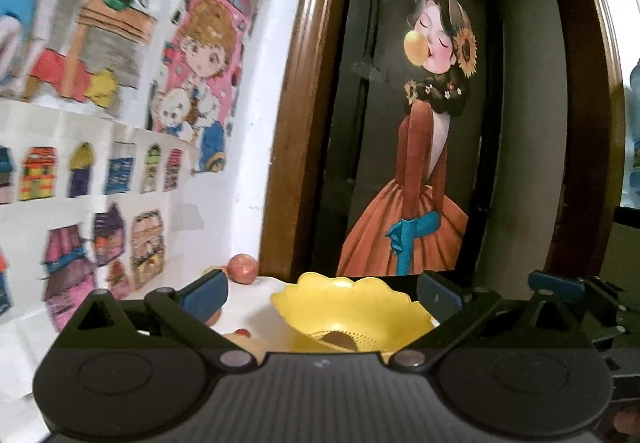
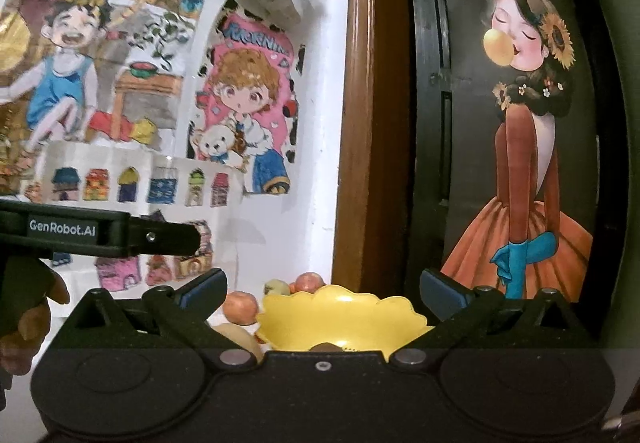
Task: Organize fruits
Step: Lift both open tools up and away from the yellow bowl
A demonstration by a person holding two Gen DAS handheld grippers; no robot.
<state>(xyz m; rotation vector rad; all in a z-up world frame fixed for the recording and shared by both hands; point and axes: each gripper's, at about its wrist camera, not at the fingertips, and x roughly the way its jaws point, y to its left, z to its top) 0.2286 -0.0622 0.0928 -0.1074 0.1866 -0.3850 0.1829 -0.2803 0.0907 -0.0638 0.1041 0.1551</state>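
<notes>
Yellow scalloped bowl [image 2: 340, 317] holds no clear fruit; a dark patch at its bottom is unidentifiable. Reddish apples [image 2: 239, 307] and a pale fruit [image 2: 277, 287] lie just left of it. Left gripper [image 1: 322, 293] and right gripper [image 2: 323, 289] both spread, empty. Sorting apparently not yet begun.

A scalloped yellow plastic bowl [image 2: 340, 317] fills the lower centre; reddish round fruits [image 2: 240, 307] crowd its left, a brown wooden frame [image 2: 356, 163] walls off the background.
</notes>
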